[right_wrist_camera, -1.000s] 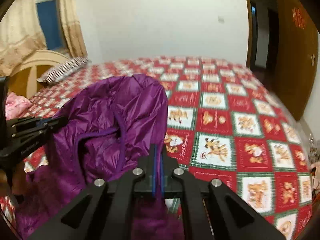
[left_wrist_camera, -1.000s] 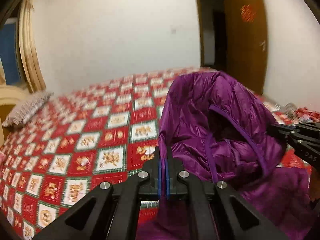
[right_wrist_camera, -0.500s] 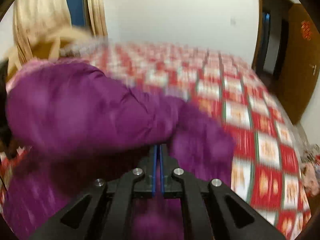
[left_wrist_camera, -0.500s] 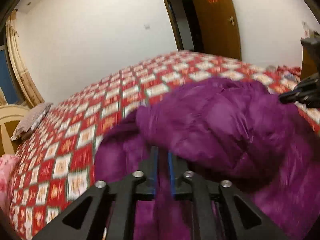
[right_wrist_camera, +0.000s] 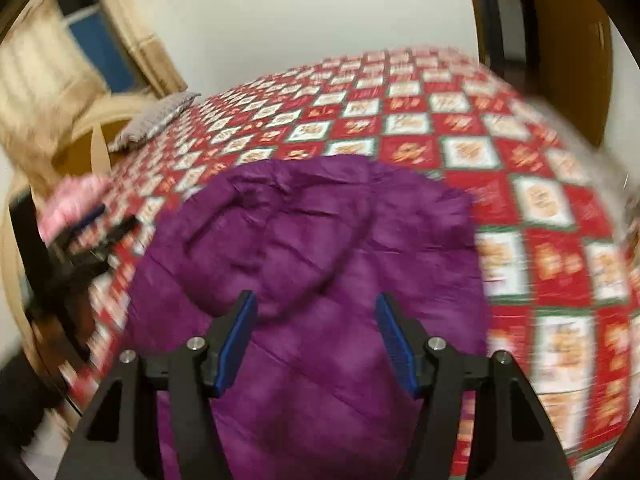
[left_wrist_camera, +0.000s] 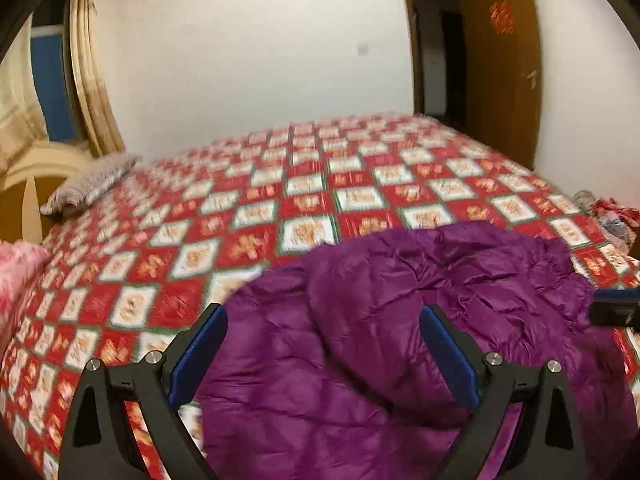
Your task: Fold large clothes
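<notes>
A purple puffy jacket (left_wrist_camera: 400,320) lies spread on the bed, its hood folded over onto the body; it also shows in the right wrist view (right_wrist_camera: 312,264). My left gripper (left_wrist_camera: 322,320) is open and empty, held just above the jacket's near part. My right gripper (right_wrist_camera: 316,312) is open and empty above the jacket's lower body. The right gripper's tip shows at the right edge of the left wrist view (left_wrist_camera: 616,312). The left gripper shows blurred at the left of the right wrist view (right_wrist_camera: 96,232).
The bed has a red, white and green checked cover (left_wrist_camera: 280,200). A striped pillow (left_wrist_camera: 92,184) and a pink cloth (left_wrist_camera: 16,268) lie near the headboard at the left. A brown door (left_wrist_camera: 504,60) stands open at the far right. More clothes (left_wrist_camera: 612,216) lie at the bed's right edge.
Both grippers held the jacket's top up, swung it forward and down over the body, then opened and let go. The jacket now lies folded on the bed.
</notes>
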The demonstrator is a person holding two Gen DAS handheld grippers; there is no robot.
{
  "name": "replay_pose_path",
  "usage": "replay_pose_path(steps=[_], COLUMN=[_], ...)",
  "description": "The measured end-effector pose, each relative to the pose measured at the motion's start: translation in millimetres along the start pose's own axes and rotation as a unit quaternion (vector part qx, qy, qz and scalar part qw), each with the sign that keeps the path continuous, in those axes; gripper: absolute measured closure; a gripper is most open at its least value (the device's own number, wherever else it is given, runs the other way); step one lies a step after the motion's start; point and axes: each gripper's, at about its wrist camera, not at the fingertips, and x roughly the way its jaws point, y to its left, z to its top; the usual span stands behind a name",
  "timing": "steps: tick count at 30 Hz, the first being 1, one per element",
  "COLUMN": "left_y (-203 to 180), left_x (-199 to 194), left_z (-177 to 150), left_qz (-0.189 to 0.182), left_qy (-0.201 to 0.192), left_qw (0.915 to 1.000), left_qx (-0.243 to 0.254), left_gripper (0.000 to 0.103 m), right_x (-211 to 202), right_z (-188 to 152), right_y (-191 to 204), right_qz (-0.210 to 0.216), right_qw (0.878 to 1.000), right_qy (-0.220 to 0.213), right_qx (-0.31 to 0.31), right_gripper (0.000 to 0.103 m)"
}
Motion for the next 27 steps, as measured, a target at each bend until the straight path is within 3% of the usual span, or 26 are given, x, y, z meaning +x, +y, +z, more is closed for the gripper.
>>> replay_pose_path(steps=[1, 4, 6, 7, 12, 15, 18, 22, 24, 27], left_y=[-9.7, -30.2, -35.1, -35.9, -46.8, -50.8, -45.7, -30.0, -33.2, -41.0], left_x=[11.8, 41.8, 52.3, 50.8, 14.9, -0.7, -9.2, -15.9, -4.9, 27.3], left_z=[-3.2, -23.1, -40.2, -45.8, -61.2, -69.7, -63.2, -28.4, -15.8, -20.6], left_qz=[-0.003, 0.033, 0.029, 0.021, -0.015, -0.022, -0.003, 0.019, 0.05, 0.1], left_qy=[0.016, 0.066, 0.098, 0.104, 0.085, 0.081, 0.06, 0.021, 0.013, 0.046], left_qw=[0.9998, 0.9963, 0.9937, 0.9935, 0.9941, 0.993, 0.9955, 0.9994, 0.998, 0.9912], left_qx=[0.007, 0.045, 0.048, 0.043, 0.065, 0.083, 0.073, 0.02, 0.036, 0.074], left_gripper=[0.006, 0.006, 0.006, 0.006, 0.006, 0.006, 0.006, 0.006, 0.006, 0.006], right_x=[14.2, 53.4, 71.4, 73.8, 39.0, 26.4, 40.3, 49.8, 50.8, 49.8], right_z=[2.6, -2.9, -11.8, -16.7, -28.8, -40.5, -60.1, -62.7, -62.7, -64.9], right_y=[1.6, 3.3, 2.9, 2.0, 18.5, 23.1, 15.2, 6.7, 9.7, 9.9], right_qz=[0.004, -0.006, -0.017, -0.019, -0.035, -0.033, -0.045, -0.041, -0.044, -0.043], right_qw=[1.0, 0.998, 0.997, 0.997, 0.998, 0.997, 0.993, 0.995, 0.994, 0.994], right_qy=[0.006, 0.037, 0.056, 0.06, 0.034, 0.044, 0.07, 0.07, 0.069, 0.07], right_qx=[0.022, 0.047, 0.043, 0.044, -0.029, -0.06, -0.082, -0.066, -0.071, -0.074], right_gripper=[0.038, 0.04, 0.064, 0.091, 0.095, 0.095, 0.096, 0.097, 0.097, 0.097])
